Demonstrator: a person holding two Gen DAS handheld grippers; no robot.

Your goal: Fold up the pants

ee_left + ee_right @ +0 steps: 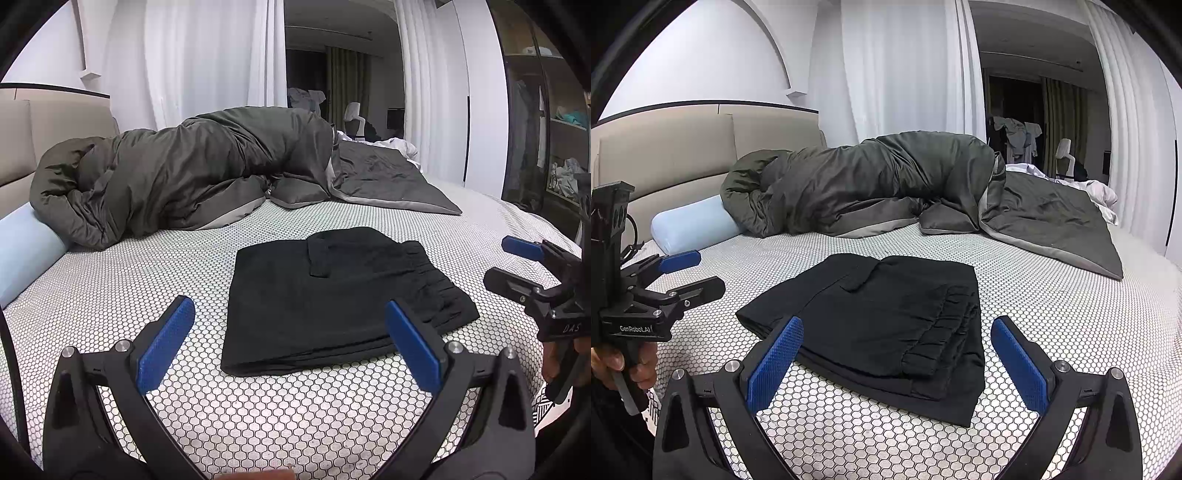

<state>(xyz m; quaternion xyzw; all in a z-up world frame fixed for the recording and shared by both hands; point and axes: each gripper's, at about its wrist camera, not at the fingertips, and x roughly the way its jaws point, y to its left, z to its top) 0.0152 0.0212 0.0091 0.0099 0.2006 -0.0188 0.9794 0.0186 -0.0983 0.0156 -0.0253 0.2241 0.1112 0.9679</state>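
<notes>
The black pants [332,299] lie folded into a compact rectangle on the honeycomb-patterned bed sheet [147,288]. In the right wrist view the pants [886,325] show their elastic waistband on top at the right. My left gripper [291,339] is open and empty, above the sheet just in front of the pants. It also shows in the right wrist view [687,273] at the left, held by a hand. My right gripper [897,354] is open and empty, just in front of the pants. It also shows in the left wrist view [517,262] at the right edge.
A dark grey duvet [192,173] is bunched across the far side of the bed. A light blue bolster pillow [694,229] lies by the beige headboard [672,155]. White curtains [905,74] hang behind. A wardrobe [554,129] stands at the right.
</notes>
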